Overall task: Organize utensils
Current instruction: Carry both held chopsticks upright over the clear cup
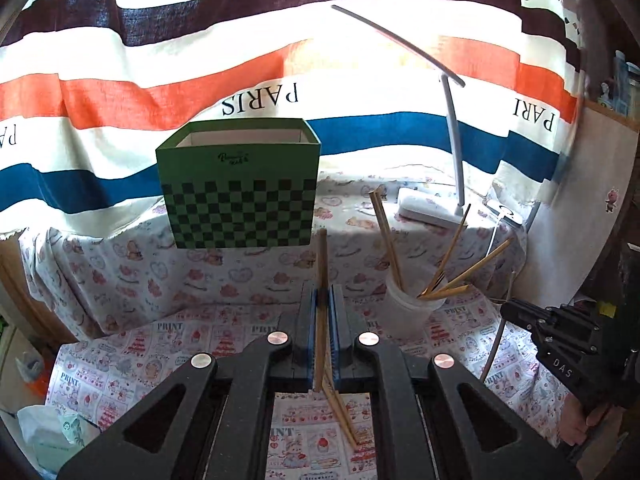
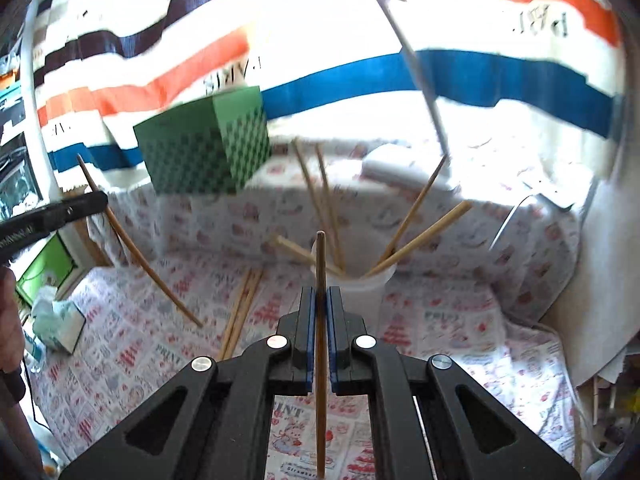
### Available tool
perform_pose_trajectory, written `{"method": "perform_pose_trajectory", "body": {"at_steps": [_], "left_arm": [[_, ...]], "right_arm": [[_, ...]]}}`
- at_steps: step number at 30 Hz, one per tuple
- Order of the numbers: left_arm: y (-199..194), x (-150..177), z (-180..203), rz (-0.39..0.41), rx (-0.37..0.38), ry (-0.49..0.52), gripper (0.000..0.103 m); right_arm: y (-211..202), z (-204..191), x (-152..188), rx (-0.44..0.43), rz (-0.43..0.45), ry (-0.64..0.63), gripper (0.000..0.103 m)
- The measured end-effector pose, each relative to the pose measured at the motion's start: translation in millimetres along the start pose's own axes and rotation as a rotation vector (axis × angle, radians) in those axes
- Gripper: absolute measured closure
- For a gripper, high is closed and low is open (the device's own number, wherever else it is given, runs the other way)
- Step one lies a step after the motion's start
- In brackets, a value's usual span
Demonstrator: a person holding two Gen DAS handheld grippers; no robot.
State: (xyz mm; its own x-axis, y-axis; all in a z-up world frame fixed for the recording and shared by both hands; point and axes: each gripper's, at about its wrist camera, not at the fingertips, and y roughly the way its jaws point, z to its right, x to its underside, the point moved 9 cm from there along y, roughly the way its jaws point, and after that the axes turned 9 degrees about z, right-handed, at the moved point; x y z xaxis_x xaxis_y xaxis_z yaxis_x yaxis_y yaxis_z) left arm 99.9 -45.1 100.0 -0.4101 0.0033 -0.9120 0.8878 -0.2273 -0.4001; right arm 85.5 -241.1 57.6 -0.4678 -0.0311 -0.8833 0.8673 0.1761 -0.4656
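A wooden chopstick (image 1: 321, 280) stands upright, pinched between the closed fingers of the left gripper (image 1: 323, 296). Another chopstick (image 2: 320, 320) is clamped the same way in the right gripper (image 2: 319, 300). Just beyond, a white cup (image 1: 408, 304) holds several chopsticks (image 1: 460, 268) on the patterned desk (image 1: 200, 320).

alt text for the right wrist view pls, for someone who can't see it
The right tongs are shut on one upright chopstick above a patterned tablecloth. Just ahead, a white cup holds more chopsticks, a loose pair lies to its left, and a green checked box stands behind.
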Motion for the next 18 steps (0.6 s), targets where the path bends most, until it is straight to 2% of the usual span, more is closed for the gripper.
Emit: {"method": "perform_pose_trajectory", "body": {"at_steps": [5, 8, 15, 18], "left_arm": [[-4, -14, 19, 0.045, 0.028, 0.006, 0.098], [-3, -20, 26, 0.055, 0.036, -0.007, 0.098], [6, -50, 57, 0.126, 0.112, -0.036, 0.098], [15, -62, 71, 0.156, 0.145, -0.021, 0.098]], "right_arm": [[-29, 12, -33, 0.001, 0.115, 0.026, 0.097], [-36, 16, -52, 0.014, 0.155, 0.053, 0.097], [-47, 19, -107, 0.014, 0.286, 0.07, 0.097], [-53, 16, -126, 0.024, 0.359, 0.041, 0.097]]}}
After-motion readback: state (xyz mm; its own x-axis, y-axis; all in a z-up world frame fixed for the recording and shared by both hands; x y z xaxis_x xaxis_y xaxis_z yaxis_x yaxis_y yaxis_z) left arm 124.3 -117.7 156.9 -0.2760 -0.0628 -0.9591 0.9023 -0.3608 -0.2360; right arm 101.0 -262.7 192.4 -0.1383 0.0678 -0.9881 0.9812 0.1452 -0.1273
